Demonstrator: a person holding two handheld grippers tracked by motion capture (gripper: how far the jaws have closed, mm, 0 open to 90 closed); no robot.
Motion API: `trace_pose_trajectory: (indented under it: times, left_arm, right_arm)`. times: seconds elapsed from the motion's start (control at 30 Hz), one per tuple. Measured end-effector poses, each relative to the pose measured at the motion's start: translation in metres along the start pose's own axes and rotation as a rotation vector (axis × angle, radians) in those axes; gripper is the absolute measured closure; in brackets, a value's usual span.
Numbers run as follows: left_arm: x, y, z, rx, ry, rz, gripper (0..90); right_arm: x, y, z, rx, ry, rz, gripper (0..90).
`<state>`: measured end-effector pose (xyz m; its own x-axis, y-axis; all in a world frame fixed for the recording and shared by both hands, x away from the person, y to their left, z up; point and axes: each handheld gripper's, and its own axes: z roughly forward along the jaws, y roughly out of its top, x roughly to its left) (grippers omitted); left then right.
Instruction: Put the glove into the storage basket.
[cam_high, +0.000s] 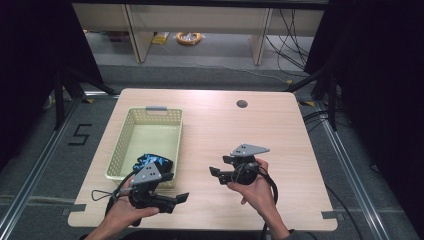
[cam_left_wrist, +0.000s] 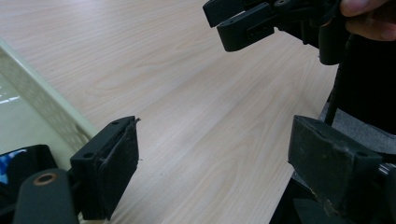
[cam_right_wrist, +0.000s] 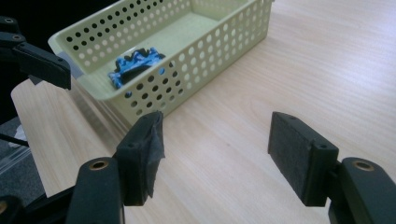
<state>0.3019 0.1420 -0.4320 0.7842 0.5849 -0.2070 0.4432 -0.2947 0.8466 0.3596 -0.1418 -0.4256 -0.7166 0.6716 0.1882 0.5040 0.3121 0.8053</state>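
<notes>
We hold both tools wide and empty above the surface (cam_high: 225, 135): left tool (cam_high: 182, 198), right tool (cam_high: 214, 171). The blue-black bundle (cam_right_wrist: 135, 66) lies in the basket (cam_right_wrist: 210, 44)'s near end. Placing seems done; next, withdrawing.

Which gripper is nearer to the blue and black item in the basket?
The left gripper. It is just beside the basket's near corner, where the blue and black item lies. The right gripper is farther off over bare table.

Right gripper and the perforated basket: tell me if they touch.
Apart. In the right gripper view, bare table lies between the open right gripper and the basket wall; its jaws hold nothing.
</notes>
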Motion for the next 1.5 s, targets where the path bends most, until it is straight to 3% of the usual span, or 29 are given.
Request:
trace_pose_trajectory:
  times: [0.03, 0.17, 0.3, 0.37, 0.43, 0.6, 0.63, 0.7, 0.73, 0.77, 0.9, 0.97, 1.0, 1.03, 1.1, 1.2, 1.23, 1.27, 1.33, 1.4, 1.43, 1.5]
  left_arm:
    - [0.000, -0.001, 0.002, 0.008, 0.006, 0.001, 15.8]
    - [-0.001, -0.004, 0.003, 0.012, 0.008, 0.009, 15.8]
    - [-0.002, -0.009, 0.006, 0.019, 0.003, 0.011, 15.9]
    - [-0.004, -0.012, 0.008, 0.016, 0.003, 0.004, 15.9]
    - [-0.006, -0.015, 0.010, 0.024, 0.010, 0.014, 15.9]
    - [-0.011, -0.022, 0.017, 0.033, -0.013, 0.011, 15.9]
    - [-0.012, -0.024, 0.018, 0.049, -0.012, 0.029, 15.9]
    - [-0.014, -0.026, 0.019, 0.051, -0.006, 0.055, 15.9]
    - [-0.014, -0.026, 0.019, 0.051, -0.006, 0.055, 15.9]
    - [-0.016, -0.028, 0.019, 0.053, -0.014, 0.069, 15.8]
    - [-0.018, -0.031, 0.019, 0.060, -0.025, 0.066, 15.8]
    - [-0.021, -0.035, 0.019, 0.064, -0.034, 0.070, 15.8]
    - [-0.021, -0.035, 0.019, 0.064, -0.034, 0.070, 15.8]
    - [-0.021, -0.036, 0.018, 0.082, -0.036, 0.087, 15.8]
    - [-0.024, -0.044, 0.022, 0.077, -0.059, 0.055, 15.7]
    - [-0.022, -0.049, 0.023, 0.082, -0.073, 0.079, 15.7]
    - [-0.020, -0.049, 0.022, 0.106, -0.064, 0.095, 15.7]
    - [-0.020, -0.049, 0.022, 0.106, -0.064, 0.095, 15.7]
    - [-0.022, -0.053, 0.024, 0.081, -0.073, 0.050, 15.5]
    - [-0.021, -0.056, 0.023, 0.096, -0.081, 0.047, 15.2]
    - [-0.019, -0.057, 0.024, 0.100, -0.075, 0.073, 15.2]
    - [-0.018, -0.059, 0.025, 0.100, -0.069, 0.074, 15.2]
  right_arm:
    - [0.002, -0.004, -0.003, 0.022, -0.016, 0.032, 36.5]
    - [-0.003, -0.010, -0.002, 0.005, -0.002, -0.007, 36.4]
    - [-0.002, -0.018, -0.008, 0.018, -0.021, 0.029, 36.4]
    - [-0.003, -0.020, -0.007, 0.008, -0.010, 0.015, 36.4]
    - [-0.001, -0.024, -0.010, 0.013, -0.010, 0.043, 36.3]
    - [-0.002, -0.029, -0.012, 0.009, -0.011, 0.029, 36.1]
    - [-0.002, -0.032, -0.012, 0.008, -0.009, 0.023, 36.0]
    - [0.002, -0.035, -0.016, 0.033, -0.022, 0.061, 36.0]
    - [0.002, -0.035, -0.016, 0.033, -0.022, 0.061, 36.0]
    - [-0.001, -0.037, -0.015, 0.018, -0.010, 0.030, 35.9]
    - [0.002, -0.041, -0.017, 0.020, -0.009, 0.045, 34.2]
    - [0.000, -0.044, -0.018, 0.012, -0.007, -0.002, 33.1]
    - [0.001, -0.046, -0.018, 0.011, -0.007, 0.028, 33.1]
    - [0.001, -0.046, -0.018, 0.011, -0.007, 0.028, 33.1]
    - [0.002, -0.050, -0.019, 0.011, -0.003, 0.027, 30.9]
    - [0.005, -0.054, -0.019, 0.032, 0.000, 0.042, 27.8]
    - [0.004, -0.056, -0.017, 0.022, 0.005, 0.028, 27.2]
    - [0.004, -0.056, -0.017, 0.022, 0.005, 0.028, 27.2]
    - [0.006, -0.058, -0.018, 0.030, -0.007, 0.034, 25.7]
    - [0.006, -0.062, -0.017, 0.035, 0.009, 0.033, 24.8]
    - [0.008, -0.063, -0.016, 0.032, 0.019, 0.048, 24.7]
    - [0.008, -0.065, -0.018, 0.046, 0.011, 0.045, 24.7]
